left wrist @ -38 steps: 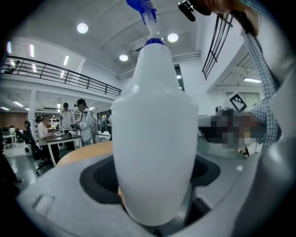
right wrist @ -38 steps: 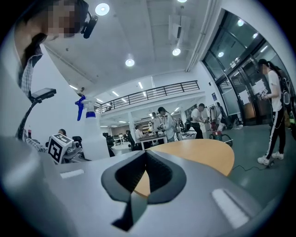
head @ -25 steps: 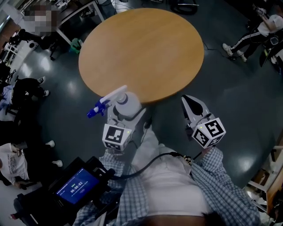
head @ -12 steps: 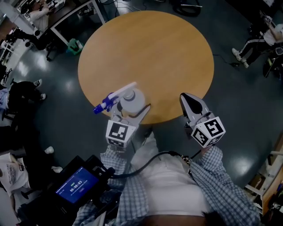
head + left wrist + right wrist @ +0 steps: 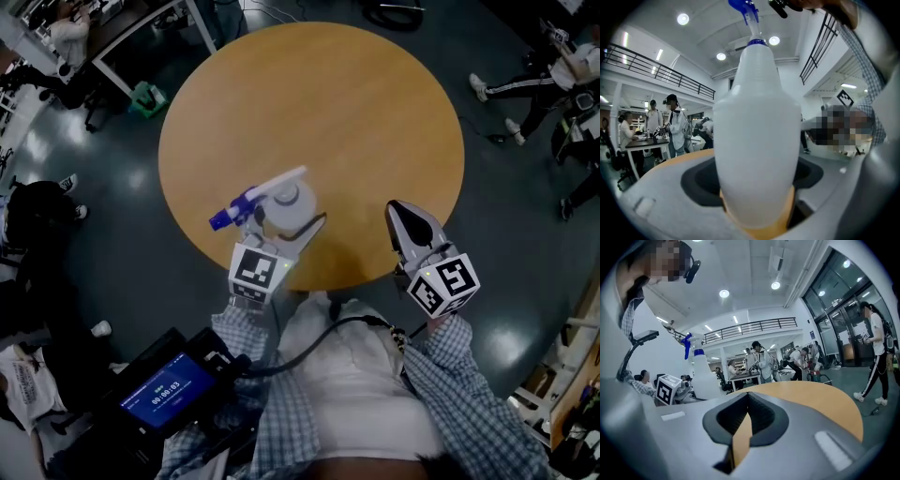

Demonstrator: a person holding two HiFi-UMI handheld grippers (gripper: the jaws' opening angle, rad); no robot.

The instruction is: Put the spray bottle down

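Note:
A white spray bottle (image 5: 284, 204) with a blue nozzle pointing left is held upright in my left gripper (image 5: 289, 225), over the near part of the round wooden table (image 5: 356, 103). In the left gripper view the spray bottle (image 5: 757, 122) fills the space between the jaws, which are shut on its body. My right gripper (image 5: 410, 223) hovers at the table's near right edge, jaws shut with nothing between them. From the right gripper view (image 5: 746, 416) the spray bottle (image 5: 700, 376) shows at the left, and the table (image 5: 820, 401) stretches ahead.
Dark floor surrounds the table. A desk (image 5: 141, 37) with a seated person stands at the far left. Another person's legs (image 5: 525, 84) show at the far right. A screen device (image 5: 164, 392) hangs at my front left.
My left gripper has carried the spray bottle forward, from off the table's near edge to over the tabletop. The right gripper has hardly moved.

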